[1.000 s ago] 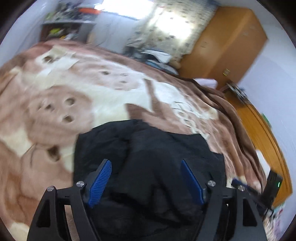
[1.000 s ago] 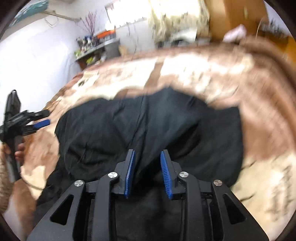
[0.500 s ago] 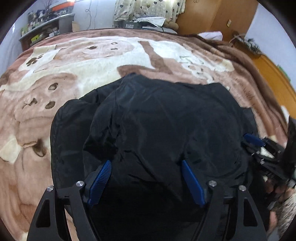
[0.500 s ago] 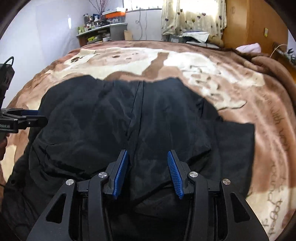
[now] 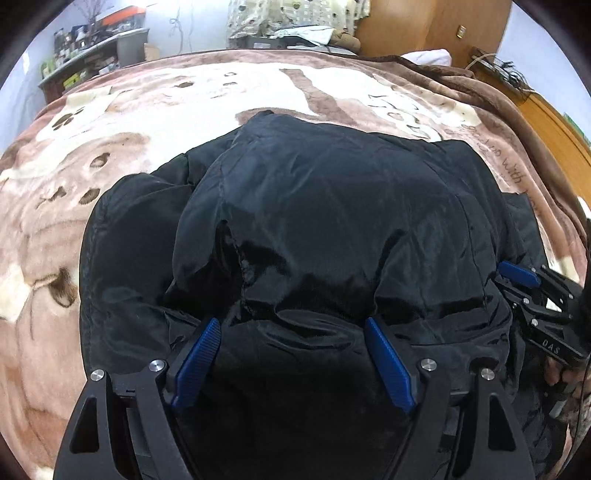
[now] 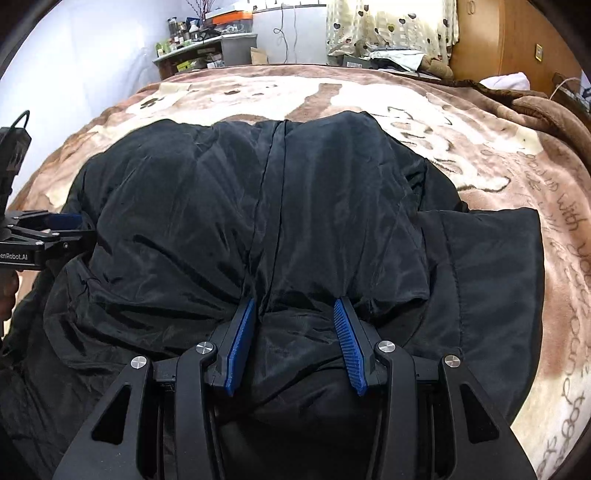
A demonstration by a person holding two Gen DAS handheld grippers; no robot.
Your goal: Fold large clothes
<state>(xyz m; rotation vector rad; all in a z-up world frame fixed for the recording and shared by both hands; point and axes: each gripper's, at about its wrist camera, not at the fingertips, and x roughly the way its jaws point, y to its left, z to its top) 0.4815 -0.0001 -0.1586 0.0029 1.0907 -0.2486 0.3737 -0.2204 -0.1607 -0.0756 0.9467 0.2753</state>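
A large black padded jacket (image 5: 332, 221) lies spread on the brown and cream blanket (image 5: 147, 110), its upper layer folded over a lower one. My left gripper (image 5: 291, 323) is open wide, its tips at the near edge of that upper layer, and a ridge of fabric runs between them. The right gripper (image 6: 295, 301) is partly open over the jacket (image 6: 258, 203) near its centre seam. Its tips touch the cloth, which puckers around them, and a fold bulges between the pads. The other tool shows at each view's edge: the right gripper (image 5: 524, 288) and the left gripper (image 6: 48, 225).
The blanket (image 6: 517, 147) covers a wide bed. A cluttered shelf (image 6: 207, 40) and a curtain (image 6: 388, 26) stand behind the bed. A wooden wardrobe (image 5: 424, 26) is at the back right, and a wooden bed frame (image 5: 554, 122) runs along the right. A hand (image 5: 554, 369) holds the right tool.
Both grippers have sunk toward the jacket and tipped further downward, so it now fills most of each view. The right jaws have spread a little. The jacket has kept its place.
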